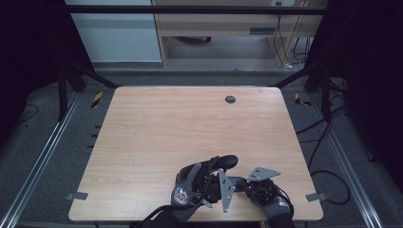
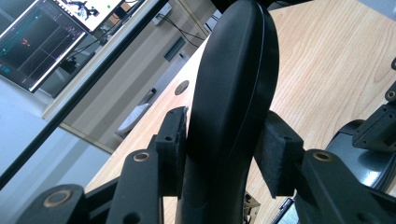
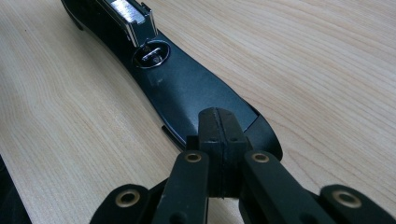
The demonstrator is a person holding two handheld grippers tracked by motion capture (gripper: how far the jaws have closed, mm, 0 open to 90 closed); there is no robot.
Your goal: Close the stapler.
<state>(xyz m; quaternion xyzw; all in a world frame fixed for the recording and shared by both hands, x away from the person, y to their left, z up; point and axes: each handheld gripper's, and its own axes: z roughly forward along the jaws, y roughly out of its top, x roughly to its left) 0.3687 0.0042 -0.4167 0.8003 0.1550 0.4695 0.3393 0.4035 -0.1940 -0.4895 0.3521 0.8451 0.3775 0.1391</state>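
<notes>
**Black stapler opened between two tongs at the table's near edge**

The black plastic stapler (image 1: 223,164), a long, smooth, glossy body with a rounded nose, sits near the front edge of the pale wood-grain table (image 1: 190,123), held between your two hands. Your left tongs (image 2: 224,154) are clamped on its curved upper arm, the rough black foam-like pads (image 2: 275,149) pressing both flanks, so that the arm stands tilted up off the table. Your right tongs (image 3: 219,140) are pressed together, pads meeting with no gap, their tips bearing down on the rear of the stapler's flat base, which lies along the table. In the right gripper view a bright metal staple channel (image 3: 128,14) and a round recess with a small metal part show on the base, its matt black surface catching a soft sheen.

As far as the pictures show, the opening appears done: top and base are parted, the metal track exposed. What seems left is whatever the opened stapler is for, loading or closing it again, and setting it down; no staples or paper can be seen on the table. The table's surface is otherwise bare save a small round dark grommet (image 1: 230,99) near the far edge. Grey three-cornered plates (image 1: 263,173) ride on your tongs above gloved hands.
</notes>
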